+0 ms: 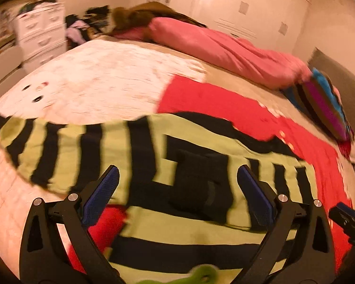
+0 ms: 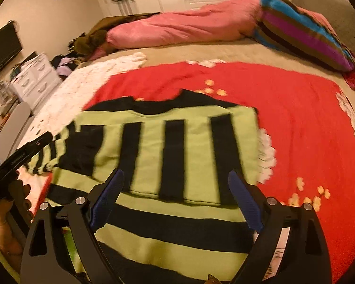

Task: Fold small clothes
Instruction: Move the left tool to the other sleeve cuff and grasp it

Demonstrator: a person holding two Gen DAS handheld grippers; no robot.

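A small green sweater with black stripes lies flat on a red and white blanket on the bed. One sleeve stretches out to the left; the other sleeve is folded over the body. My left gripper is open and empty above the middle of the sweater. My right gripper is open and empty above the folded sleeve, over the sweater. The left gripper's body shows at the left edge of the right wrist view, held by a hand.
A pink duvet and a striped pillow lie along the far side of the bed. A white drawer unit stands left of the bed. The red blanket spreads right of the sweater.
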